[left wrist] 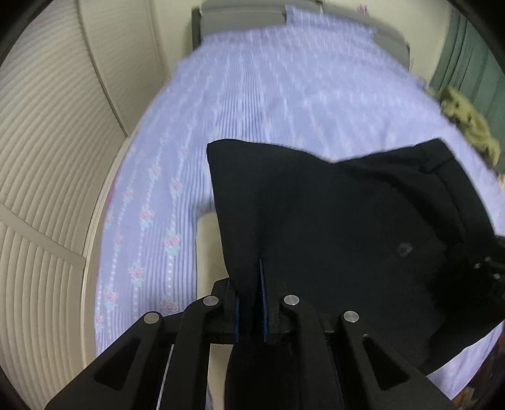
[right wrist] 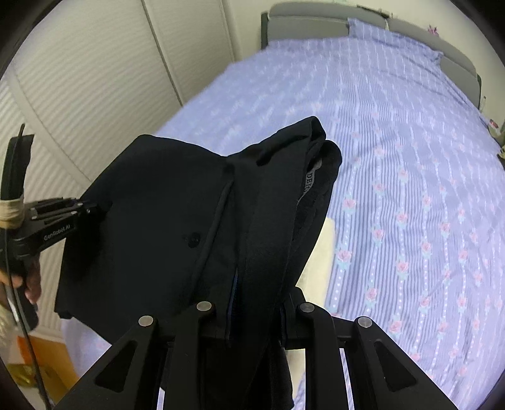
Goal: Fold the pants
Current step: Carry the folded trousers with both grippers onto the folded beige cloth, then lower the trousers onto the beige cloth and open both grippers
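Black pants hang bunched above the bed, held up between both grippers. My left gripper is shut on a fold of the black cloth, which runs down between its blue pads. In the right wrist view the pants show a back-pocket button and the waistband with a grey label. My right gripper is shut on a thick fold near the waistband. The left gripper appears there at the left edge, pinching the far side of the cloth, with a hand around its handle.
The bed has a lilac striped sheet with rose print and a grey headboard. White slatted wardrobe doors stand along its left. An olive garment lies at the bed's right edge. A cream strip shows beneath the pants.
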